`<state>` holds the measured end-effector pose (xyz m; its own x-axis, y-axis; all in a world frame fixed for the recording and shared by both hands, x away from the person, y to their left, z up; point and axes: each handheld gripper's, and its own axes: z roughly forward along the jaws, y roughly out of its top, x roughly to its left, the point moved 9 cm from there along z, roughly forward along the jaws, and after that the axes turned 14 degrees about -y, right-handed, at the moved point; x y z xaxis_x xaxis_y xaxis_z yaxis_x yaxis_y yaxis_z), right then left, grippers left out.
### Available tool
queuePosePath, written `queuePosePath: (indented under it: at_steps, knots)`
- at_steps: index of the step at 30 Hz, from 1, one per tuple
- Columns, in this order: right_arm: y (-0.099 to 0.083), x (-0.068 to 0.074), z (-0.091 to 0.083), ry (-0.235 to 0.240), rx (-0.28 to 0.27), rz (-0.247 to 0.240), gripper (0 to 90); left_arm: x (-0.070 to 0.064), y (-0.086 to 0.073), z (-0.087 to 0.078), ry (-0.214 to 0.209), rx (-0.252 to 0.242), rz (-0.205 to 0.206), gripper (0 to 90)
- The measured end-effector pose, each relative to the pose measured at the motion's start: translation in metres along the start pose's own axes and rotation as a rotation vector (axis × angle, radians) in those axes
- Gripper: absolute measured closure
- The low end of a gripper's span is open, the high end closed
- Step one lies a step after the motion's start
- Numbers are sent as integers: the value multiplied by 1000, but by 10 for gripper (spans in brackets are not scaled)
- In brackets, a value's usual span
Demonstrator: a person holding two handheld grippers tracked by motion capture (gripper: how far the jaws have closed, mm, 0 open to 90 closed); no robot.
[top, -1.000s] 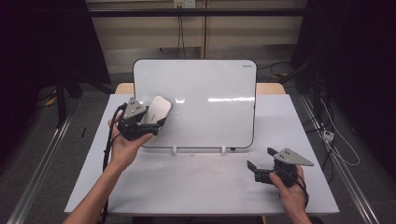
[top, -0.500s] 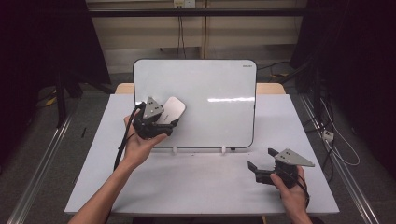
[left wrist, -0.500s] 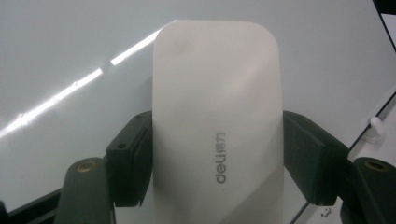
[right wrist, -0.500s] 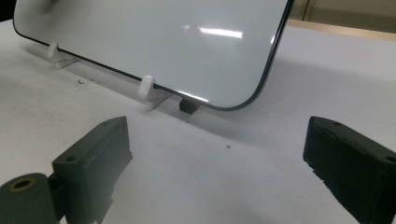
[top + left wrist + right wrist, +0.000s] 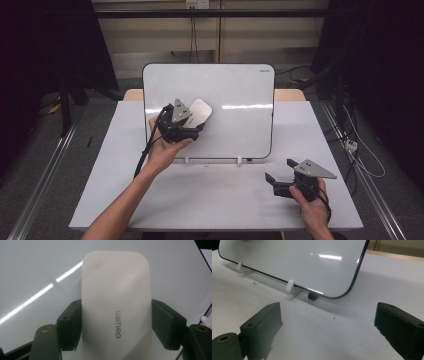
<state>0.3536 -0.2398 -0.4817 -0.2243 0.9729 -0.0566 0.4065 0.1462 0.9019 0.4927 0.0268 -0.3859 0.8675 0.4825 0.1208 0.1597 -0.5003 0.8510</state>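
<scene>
1. The biggest worry was the whiteboard (image 5: 240,95). It stood tilted on small white clips (image 5: 290,285) on the table (image 5: 100,200), and we thought a hard push from our eraser could tip it back or slide it off them.
2. Our left gripper (image 5: 192,129) was squeezed tight on the white eraser (image 5: 116,305), one jaw on each long side. In the high view the eraser (image 5: 199,112) sat against the board, left of the middle. We thought it could twist or slip out if we rubbed with one corner only (its sides looked smooth).
3. The board's black edge was a spot to watch. We guessed that wiping past the left edge could let the eraser drop off and catch on the way back.
4. There was lots of bare board to the right and above, so we had room to wipe there.
5. Our right gripper (image 5: 284,181) rested on the table with its jaws wide apart and nothing between them. It was well apart from the eraser, near the board's lower right corner (image 5: 342,293), so it was not in the way.
</scene>
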Motion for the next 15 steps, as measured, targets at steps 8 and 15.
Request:
queuePosePath:
  at_steps: [8, 15]
  knots:
    - [0, 1, -1, 4, -1, -4, 73, 2, 0, 9, 25, 13, 28, 311]
    - [0, 0, -1, 2, -2, -4, 73, 2, -1, 12, 34, 18, 39, 310]
